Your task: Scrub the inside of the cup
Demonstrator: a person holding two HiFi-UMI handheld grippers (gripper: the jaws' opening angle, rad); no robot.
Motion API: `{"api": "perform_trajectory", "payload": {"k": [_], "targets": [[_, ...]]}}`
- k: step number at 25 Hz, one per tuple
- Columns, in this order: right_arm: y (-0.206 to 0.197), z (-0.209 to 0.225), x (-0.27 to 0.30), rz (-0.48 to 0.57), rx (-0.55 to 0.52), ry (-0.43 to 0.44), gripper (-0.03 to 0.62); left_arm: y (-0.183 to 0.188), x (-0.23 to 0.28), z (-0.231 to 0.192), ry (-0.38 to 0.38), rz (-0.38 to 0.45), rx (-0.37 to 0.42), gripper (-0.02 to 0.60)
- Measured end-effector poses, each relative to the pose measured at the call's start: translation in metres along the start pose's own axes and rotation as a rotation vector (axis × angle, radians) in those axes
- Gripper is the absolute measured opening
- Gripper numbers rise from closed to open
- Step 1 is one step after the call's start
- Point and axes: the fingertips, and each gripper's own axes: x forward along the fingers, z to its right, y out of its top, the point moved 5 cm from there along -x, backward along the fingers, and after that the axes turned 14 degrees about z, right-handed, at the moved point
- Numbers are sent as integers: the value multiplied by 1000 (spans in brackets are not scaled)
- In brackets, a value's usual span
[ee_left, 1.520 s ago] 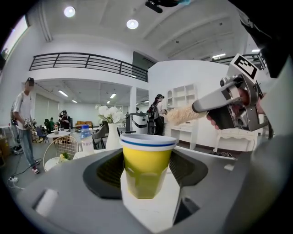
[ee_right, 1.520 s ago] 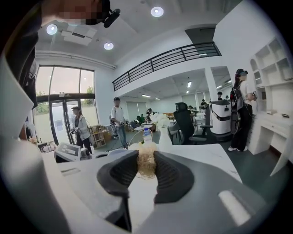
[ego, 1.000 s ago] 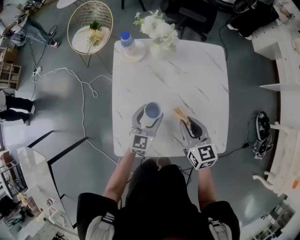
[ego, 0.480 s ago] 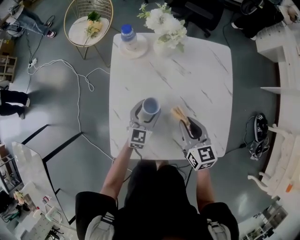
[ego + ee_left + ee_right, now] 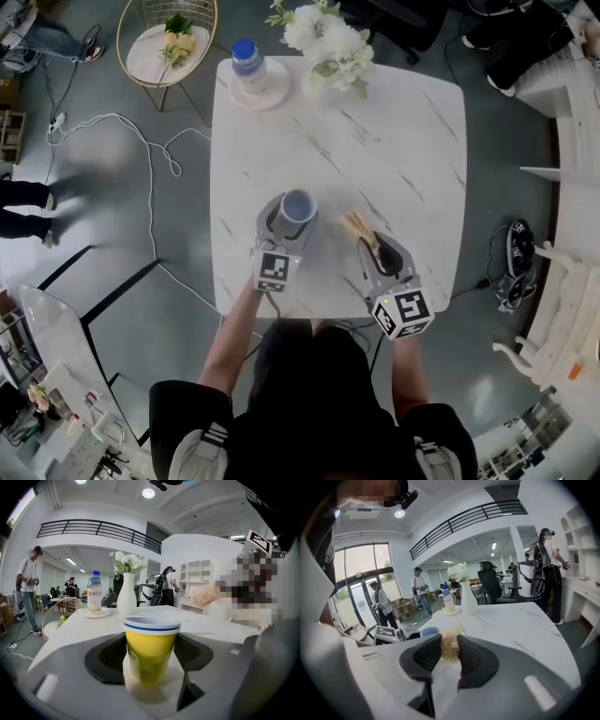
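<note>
My left gripper [image 5: 289,220] is shut on a yellow cup [image 5: 298,205] with a white, blue-striped rim, holding it upright over the near left part of the white marble table [image 5: 375,141]. In the left gripper view the cup [image 5: 151,651] fills the space between the dark pads of that gripper [image 5: 150,660]. My right gripper [image 5: 378,253] is shut on a brush [image 5: 358,227] whose tan bristles point toward the cup, a short way to its right. The right gripper view shows the bristles [image 5: 450,649] squeezed between the pads of this gripper [image 5: 450,657], with the cup's rim [image 5: 429,632] to the left.
At the table's far edge stand a blue-capped water bottle [image 5: 247,61] on a white saucer and a white vase of flowers [image 5: 328,42]. A gold wire chair [image 5: 169,42] and a white cable [image 5: 141,141] lie to the left on the floor. People stand in the background.
The head view has drifted, so the table sits a little higher and further left in the picture. Both grippers keep their holds and much the same places over the table.
</note>
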Motion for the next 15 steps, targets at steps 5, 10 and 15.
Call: {"api": "perform_trajectory", "payload": {"k": [5, 10, 15], "targets": [[1, 3, 0, 2, 6, 4, 103, -2, 1, 2, -6, -11, -4, 327], [-1, 1, -1, -7, 11, 14, 103, -5, -3, 6, -10, -38, -30, 376], [0, -1, -7, 3, 7, 18, 103, -2, -10, 10, 0, -32, -28, 398]]}}
